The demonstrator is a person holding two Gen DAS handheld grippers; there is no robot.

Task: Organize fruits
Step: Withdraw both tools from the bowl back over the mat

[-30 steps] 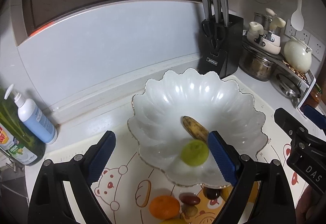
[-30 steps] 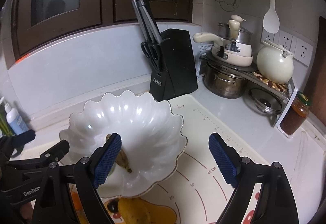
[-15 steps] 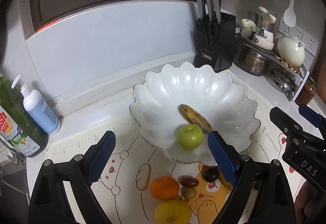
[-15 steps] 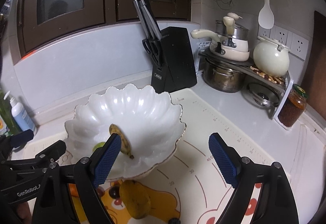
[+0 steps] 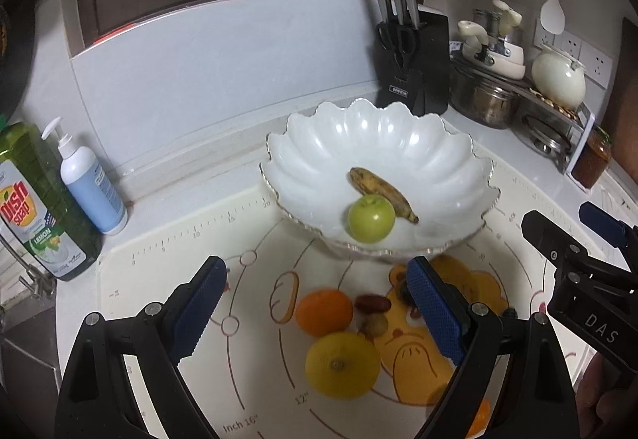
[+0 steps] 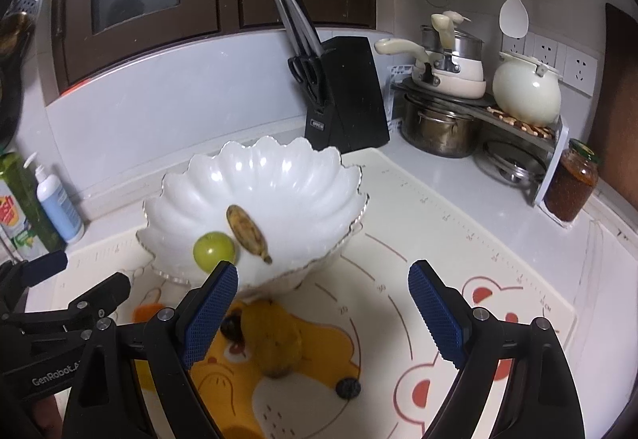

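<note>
- Left wrist view: a printed mat [image 5: 167,271] is seen, with the scalloped white bowl [image 5: 319,144] resting on its far part.
- A banana [image 5: 382,191] and a green apple [image 5: 371,217] are held in the bowl, touching each other.
- A lemon [image 5: 342,365], an orange [image 5: 323,312] and small dark fruits lie loose on the mat, just before the bowl.
- A yellow-brown fruit [image 6: 275,343] lies below the right gripper [image 6: 323,315].
- Both it and the left gripper [image 5: 319,313] are spread wide and empty.
- The fetching step is judged in hand; next, a descent over one loose fruit is called for.
</note>
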